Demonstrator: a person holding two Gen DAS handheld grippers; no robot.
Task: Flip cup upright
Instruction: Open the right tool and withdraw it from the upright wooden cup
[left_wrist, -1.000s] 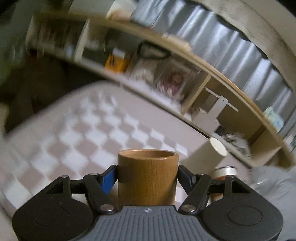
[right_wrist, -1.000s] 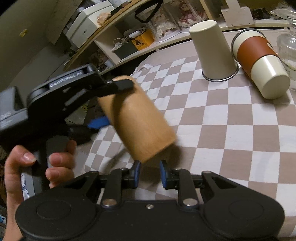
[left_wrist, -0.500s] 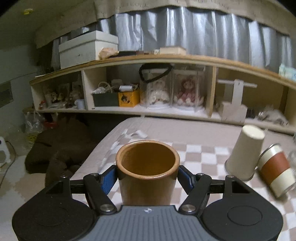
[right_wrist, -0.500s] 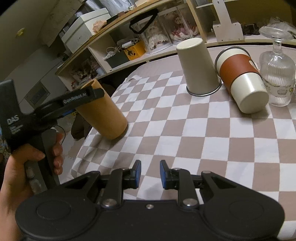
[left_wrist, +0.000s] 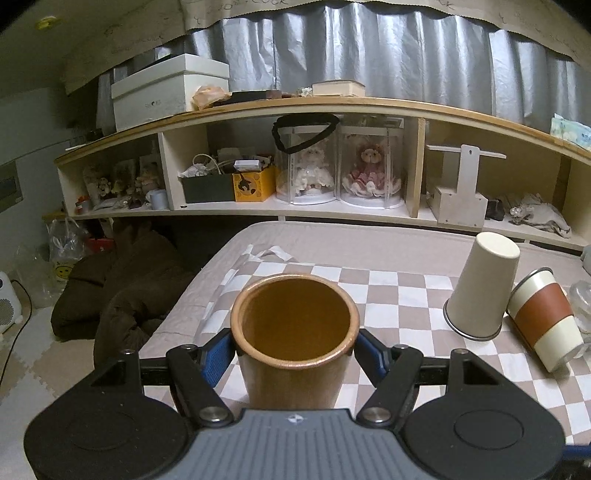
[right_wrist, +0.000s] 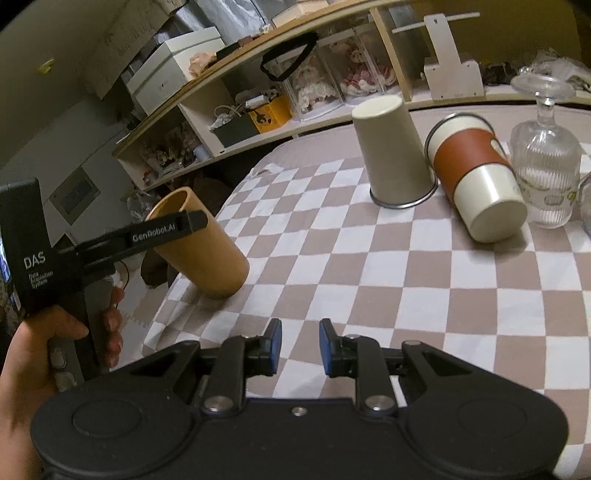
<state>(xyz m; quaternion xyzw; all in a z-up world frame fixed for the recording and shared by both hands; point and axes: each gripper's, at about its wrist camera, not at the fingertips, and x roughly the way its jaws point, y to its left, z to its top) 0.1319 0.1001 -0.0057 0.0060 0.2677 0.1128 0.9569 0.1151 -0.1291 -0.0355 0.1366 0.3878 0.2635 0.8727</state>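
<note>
A brown wooden cup (left_wrist: 293, 343) stands mouth up between the blue pads of my left gripper (left_wrist: 294, 352), which is shut on it. In the right wrist view the same cup (right_wrist: 207, 251) rests with its base on the checkered tablecloth (right_wrist: 369, 266) near the left edge, leaning slightly left, with the left gripper (right_wrist: 166, 230) clamped near its rim. My right gripper (right_wrist: 298, 345) hovers empty over the front of the table, jaws a narrow gap apart.
A beige paper cup (right_wrist: 397, 155) stands upside down at the back. A cream cup with a rust sleeve (right_wrist: 476, 181) lies on its side beside it. A glass decanter (right_wrist: 546, 155) stands at the right. Shelves (left_wrist: 295, 162) run behind the table.
The left gripper turned the brown cup from tilted in the air to mouth up and lowered its base onto the cloth. The right gripper drew back slightly.
</note>
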